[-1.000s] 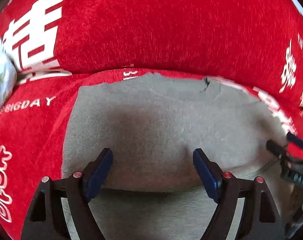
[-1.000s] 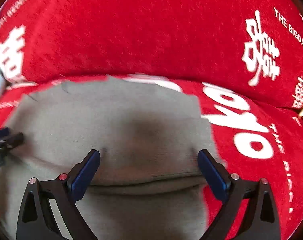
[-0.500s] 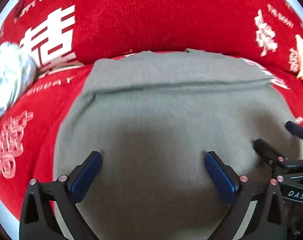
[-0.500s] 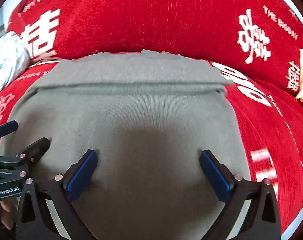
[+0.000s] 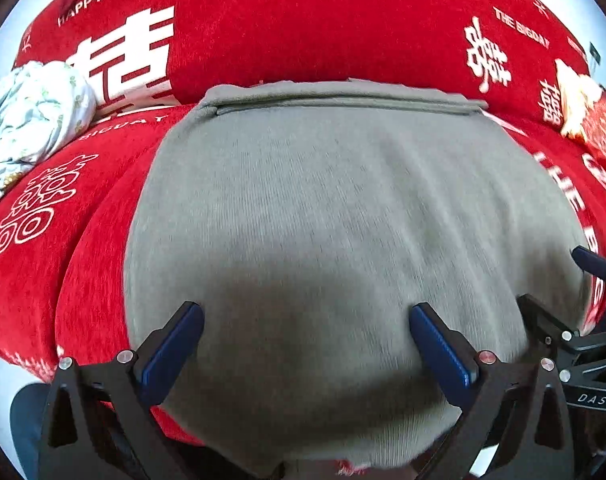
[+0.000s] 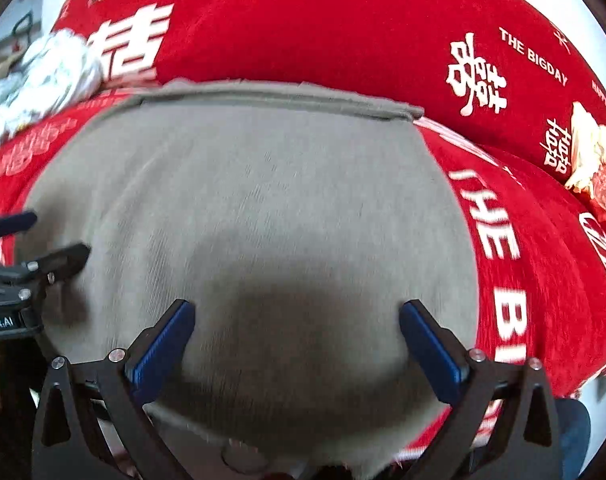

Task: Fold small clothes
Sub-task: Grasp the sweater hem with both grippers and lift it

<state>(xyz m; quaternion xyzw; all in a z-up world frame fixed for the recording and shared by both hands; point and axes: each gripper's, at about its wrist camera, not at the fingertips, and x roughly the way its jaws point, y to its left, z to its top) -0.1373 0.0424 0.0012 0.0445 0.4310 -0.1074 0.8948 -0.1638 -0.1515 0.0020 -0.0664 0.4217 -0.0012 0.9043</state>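
Note:
A grey knitted garment point(image 5: 335, 216) lies flat on the red sofa seat, with a folded band along its far edge point(image 5: 343, 102). It also shows in the right wrist view point(image 6: 255, 208). My left gripper point(image 5: 303, 344) is open and empty above the garment's near left part. My right gripper point(image 6: 295, 340) is open and empty above its near right part. Each gripper shows at the side of the other's view: the right one point(image 5: 563, 320), the left one point(image 6: 35, 256).
The red sofa point(image 5: 303, 32) with white lettering has its backrest just behind the garment. A pale patterned cloth bundle point(image 5: 27, 116) lies at the far left of the seat. A cream and red object point(image 6: 591, 160) sits at the far right.
Both grippers have pulled back and up from the garment, so more of it and the sofa shows. The garment now lies with its folded band at the far edge.

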